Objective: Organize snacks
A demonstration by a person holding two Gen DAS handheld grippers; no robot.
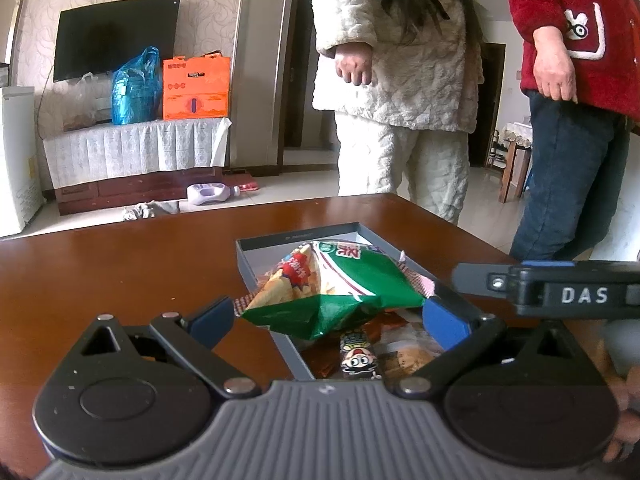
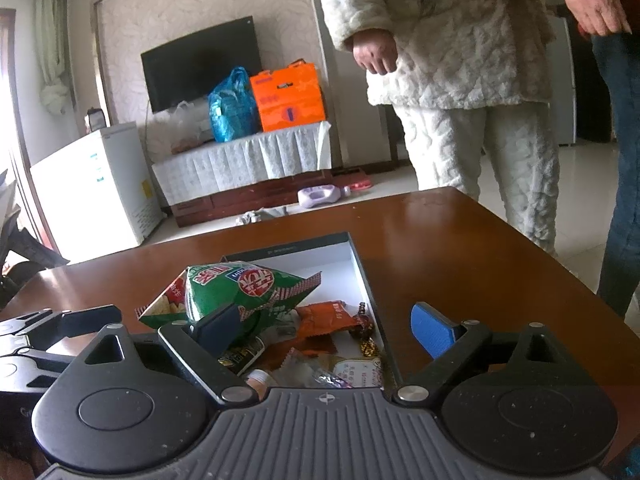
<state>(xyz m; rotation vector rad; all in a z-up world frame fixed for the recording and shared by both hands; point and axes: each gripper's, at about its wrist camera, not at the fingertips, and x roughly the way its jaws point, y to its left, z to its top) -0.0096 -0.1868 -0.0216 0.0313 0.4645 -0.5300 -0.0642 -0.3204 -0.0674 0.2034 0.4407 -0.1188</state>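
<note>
Nearest the left wrist camera, the left tool (image 1: pixel 330 314) stood with its jaws spread wide, and the green chip bag (image 1: pixel 340 284) lay between them. Its crumpled lower edge reached close to both blue pads, but whether either pad pressed on it could not be told. The right tool (image 2: pixel 326 330) gaped about as wide. Its left finger (image 2: pixel 218 330) stood in front of the bag's lower corner and hid part of it, while its right finger (image 2: pixel 434 330) hung clear over the bare desk (image 2: pixel 460 248) outside the box, gripping nothing.

The bag sat tilted on top of the other snacks in the shallow grey box (image 2: pixel 362 264), and it covered much of what lay beneath. Under it, an orange packet (image 2: pixel 326 314), a dark cartoon-printed stick pack (image 1: pixel 358 356) and several small wrapped sweets (image 2: pixel 366 332) showed only in part. The near end of the box was cut off by both tool bodies. In the left view, the right tool's side crossed the frame at the right, marked "DAS".

Beyond the desk, 2 people stood cropped at the top: 1 in a white quilted suit (image 1: pixel 400 60), 1 in a red jacket (image 1: pixel 580 20). On the floor lay a pale purple bottle (image 1: pixel 210 193). Further back, a cloth-covered cabinet (image 1: pixel 136 148) carried an orange box (image 1: pixel 196 88) and a blue bag (image 1: pixel 134 90) below a dark television (image 1: pixel 112 36).
</note>
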